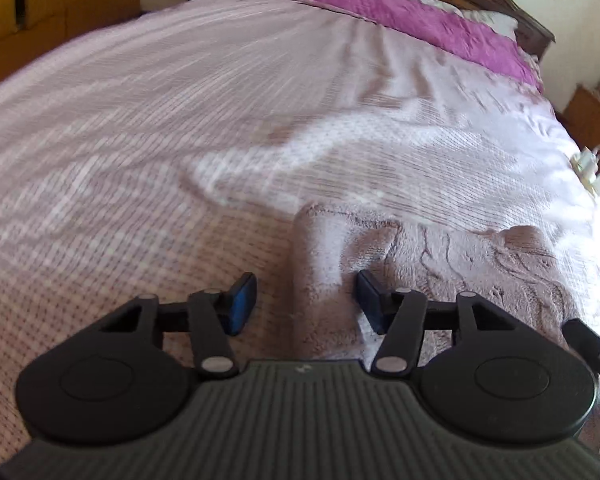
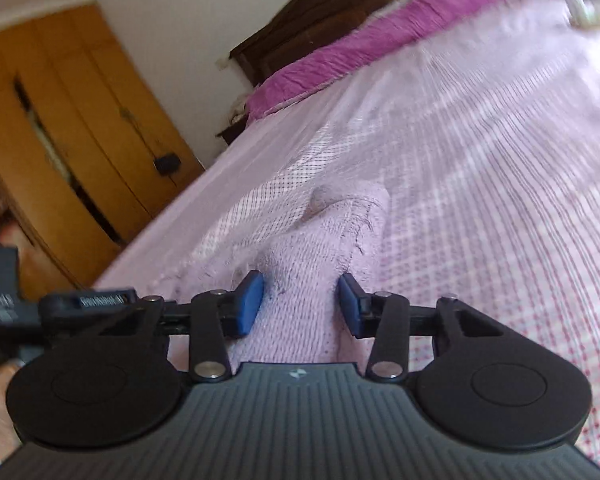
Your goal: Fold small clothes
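Both grippers tilt down toward the checked bedspread (image 1: 140,160). The left gripper (image 1: 306,304) holds its blue pads apart over a fold of the fuzzy pale-pink garment (image 1: 440,256), lying lower centre and right; no pad touches it. The right gripper (image 2: 300,306) straddles a raised ridge of the garment at lower centre, pads (image 2: 248,304) close beside it; whether they press it I cannot tell.

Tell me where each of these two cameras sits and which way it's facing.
Left wrist: on the left gripper, looking down the bed toward the purple blanket; its open fingers straddle the fuzzy pink garment.
Right wrist: on the right gripper, facing the wardrobe and headboard; its fingers flank the same garment, and the left gripper shows at left.
Shared: bed, garment, blanket, white plug.
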Tool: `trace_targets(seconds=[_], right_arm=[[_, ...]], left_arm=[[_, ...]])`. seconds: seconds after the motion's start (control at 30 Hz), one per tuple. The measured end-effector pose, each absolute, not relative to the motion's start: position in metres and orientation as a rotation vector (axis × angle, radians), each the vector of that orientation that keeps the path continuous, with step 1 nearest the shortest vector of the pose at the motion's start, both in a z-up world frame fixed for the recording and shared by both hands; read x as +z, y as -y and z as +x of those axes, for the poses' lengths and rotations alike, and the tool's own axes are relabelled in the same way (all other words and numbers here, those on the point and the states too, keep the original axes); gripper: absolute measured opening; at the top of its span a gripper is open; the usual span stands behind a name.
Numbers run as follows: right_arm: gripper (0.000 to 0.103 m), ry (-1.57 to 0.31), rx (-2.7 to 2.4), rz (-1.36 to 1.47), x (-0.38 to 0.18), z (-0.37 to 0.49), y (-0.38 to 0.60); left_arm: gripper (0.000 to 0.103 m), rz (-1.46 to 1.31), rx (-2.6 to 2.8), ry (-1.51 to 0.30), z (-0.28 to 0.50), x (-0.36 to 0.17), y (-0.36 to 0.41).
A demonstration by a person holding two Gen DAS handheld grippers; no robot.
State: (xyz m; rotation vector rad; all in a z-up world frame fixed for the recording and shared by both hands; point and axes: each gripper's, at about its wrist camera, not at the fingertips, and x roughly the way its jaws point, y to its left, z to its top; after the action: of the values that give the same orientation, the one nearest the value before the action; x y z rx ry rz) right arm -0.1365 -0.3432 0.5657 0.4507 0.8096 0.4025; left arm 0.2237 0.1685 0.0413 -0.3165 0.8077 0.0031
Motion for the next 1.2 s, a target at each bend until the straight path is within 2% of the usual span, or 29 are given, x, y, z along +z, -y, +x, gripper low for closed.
trace_targets(seconds=[0.37, 0.63, 0.7, 0.77, 0.87, 1.03, 1.2], right_arm=[[0.052, -0.834, 0.37, 0.463, 0.583, -0.146, 0.357], [0.055, -0.845, 0.372, 0.42, 0.603, -0.183, 0.375], [0.059, -0.842, 0.374, 0.415, 0.605, -0.187, 0.378], [0.071, -0.853, 0.37, 0.435, 0.605, -0.187, 0.383], [0.083, -0.913, 0.385, 0.515, 0.596, -0.182, 0.392], [0.089, -1.003, 0.426, 0.67, 0.571, -0.173, 0.403], [0.09, -1.031, 0.518, 0.747, 0.553, -0.16, 0.397]], left_arm=[[0.055, -0.342, -0.075, -0.841, 0.201, 0.064, -0.173], [0.061, -0.292, -0.148, -0.861, 0.144, 0.077, -0.163], [0.061, -0.266, -0.146, -0.872, 0.139, 0.073, -0.16], [0.061, -0.261, -0.14, -0.88, 0.138, 0.068, -0.161], [0.062, -0.318, -0.147, -0.896, 0.141, 0.063, -0.167], [0.063, -0.354, -0.164, -0.92, 0.146, 0.054, -0.168], [0.063, -0.479, -0.214, -0.93, 0.153, 0.042, -0.176]])
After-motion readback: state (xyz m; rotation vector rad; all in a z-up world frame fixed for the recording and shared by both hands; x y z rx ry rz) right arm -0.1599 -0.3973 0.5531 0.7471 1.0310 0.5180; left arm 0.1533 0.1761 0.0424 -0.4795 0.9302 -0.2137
